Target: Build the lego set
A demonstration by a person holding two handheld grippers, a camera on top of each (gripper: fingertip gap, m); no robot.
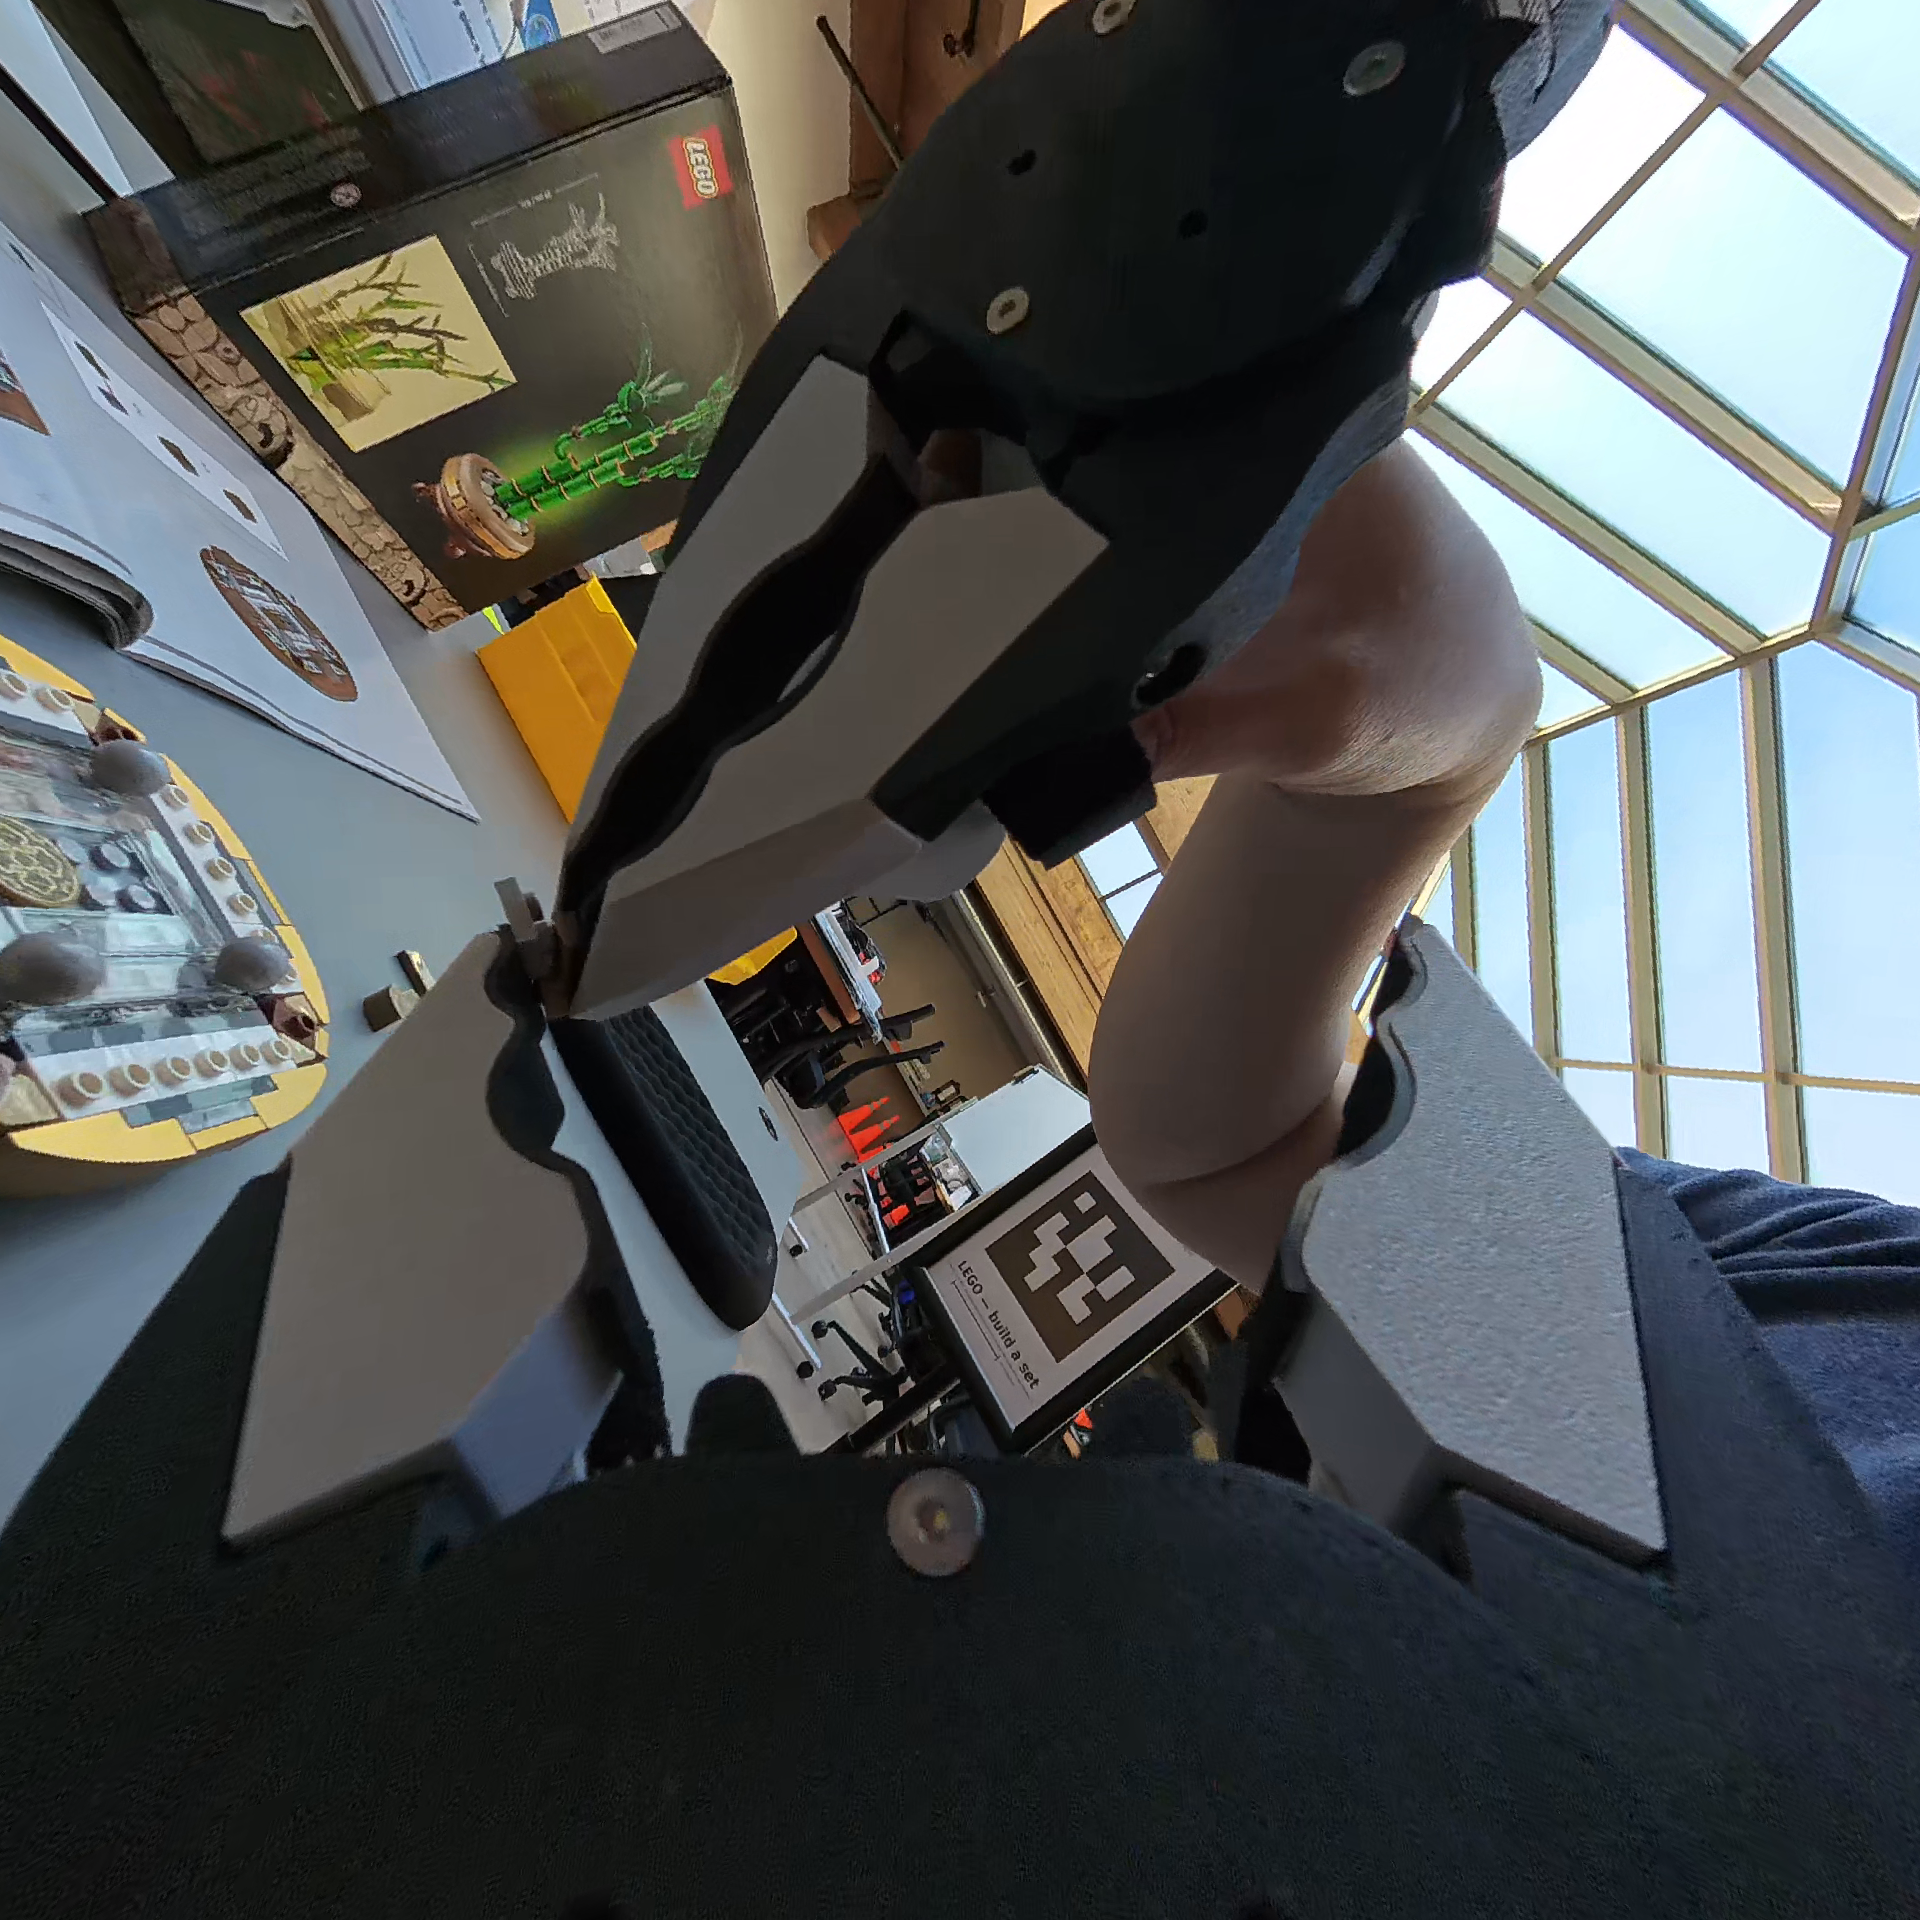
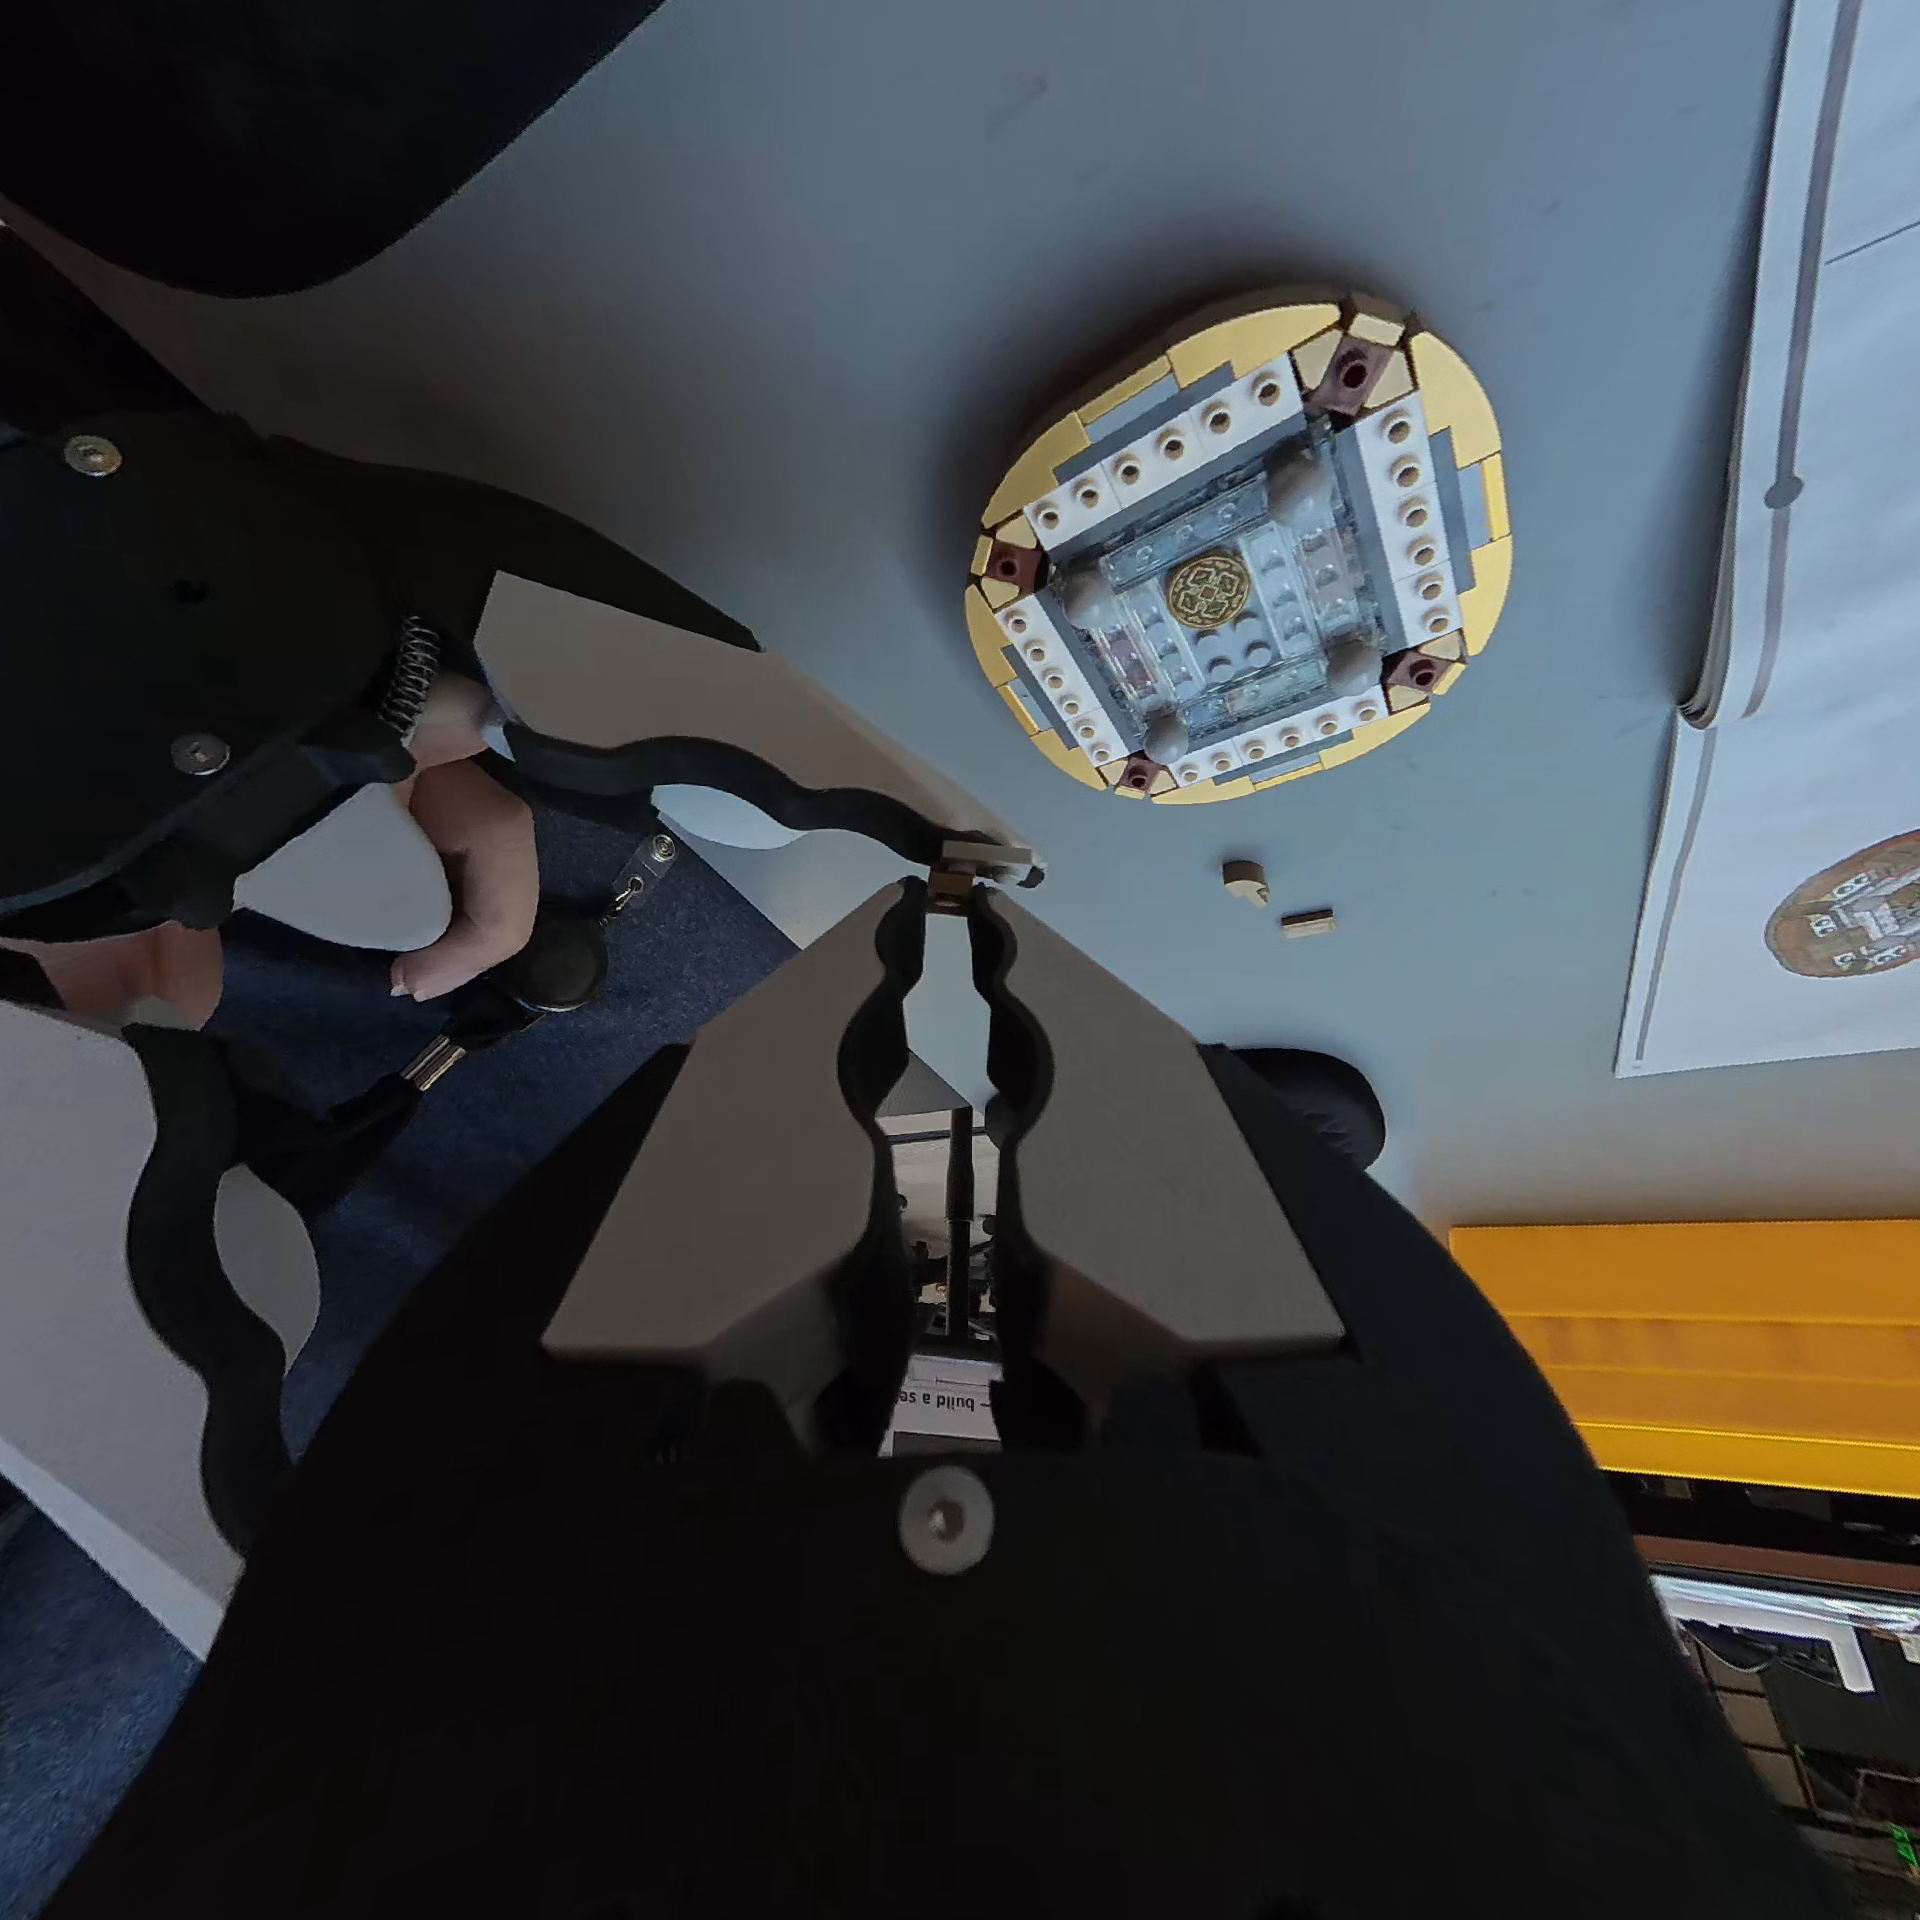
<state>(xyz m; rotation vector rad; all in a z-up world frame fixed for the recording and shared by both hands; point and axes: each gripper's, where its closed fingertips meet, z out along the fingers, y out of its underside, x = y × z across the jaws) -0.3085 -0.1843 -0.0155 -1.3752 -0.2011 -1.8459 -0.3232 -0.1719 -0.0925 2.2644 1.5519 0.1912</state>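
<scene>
The round Lego model (image 2: 1236, 551), a yellow base with white studded bricks and a gold medallion, lies on the grey table; it also shows at the left in the left wrist view (image 1: 135, 935). My right gripper (image 2: 948, 899) is shut on a small tan Lego piece (image 2: 951, 883), held in the air. In the left wrist view it comes down from above (image 1: 561, 966) with the piece (image 1: 525, 930) at its tip. My left gripper (image 1: 951, 945) is wide open. One of its fingertips (image 2: 1013, 857) touches the held piece.
Two small loose tan pieces (image 2: 1247, 878) lie on the table near the model. The open instruction booklet (image 2: 1818, 520), the Lego box (image 1: 468, 312), a yellow bin (image 2: 1683, 1340), a black padded rest (image 1: 675, 1143) and a framed marker sign (image 1: 1081, 1268) surround the work area.
</scene>
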